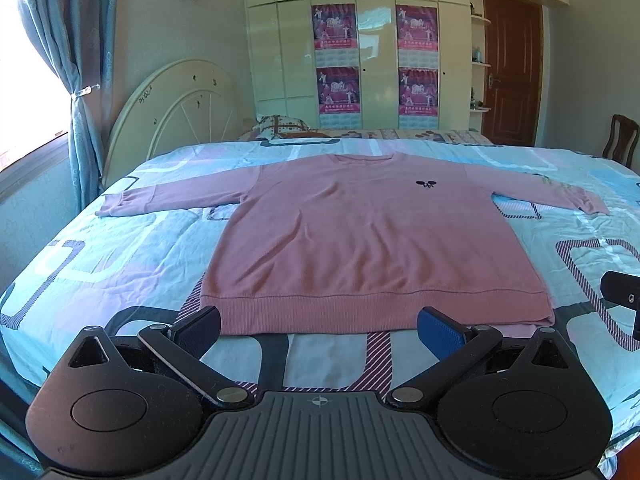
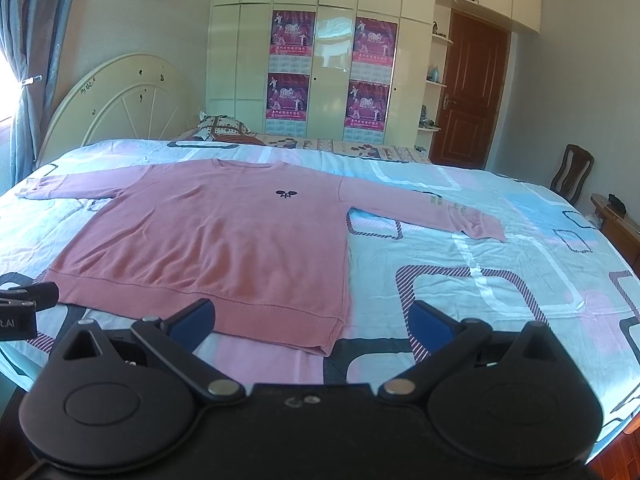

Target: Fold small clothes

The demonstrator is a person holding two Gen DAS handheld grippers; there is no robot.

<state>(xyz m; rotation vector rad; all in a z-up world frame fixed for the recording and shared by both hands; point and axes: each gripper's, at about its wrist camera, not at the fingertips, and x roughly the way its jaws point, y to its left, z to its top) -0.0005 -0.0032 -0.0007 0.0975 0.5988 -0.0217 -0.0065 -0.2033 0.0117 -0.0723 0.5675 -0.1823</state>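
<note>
A pink long-sleeved sweater [image 1: 360,232] lies flat and face up on the bed, both sleeves spread out, a small dark emblem on its chest. It also shows in the right wrist view [image 2: 208,240]. My left gripper [image 1: 320,330] is open and empty, just short of the sweater's hem. My right gripper [image 2: 312,326] is open and empty, by the hem's right corner. The right gripper's edge shows at the right of the left wrist view [image 1: 624,300]; the left gripper's edge shows at the left of the right wrist view [image 2: 24,304].
The bed [image 1: 100,248] has a pale blue and pink patterned sheet. A cream headboard [image 1: 176,100] and pillow [image 1: 284,126] are at the far left. A wardrobe [image 1: 376,40] and brown door [image 1: 512,68] stand behind. A wooden chair [image 2: 572,172] is at the right.
</note>
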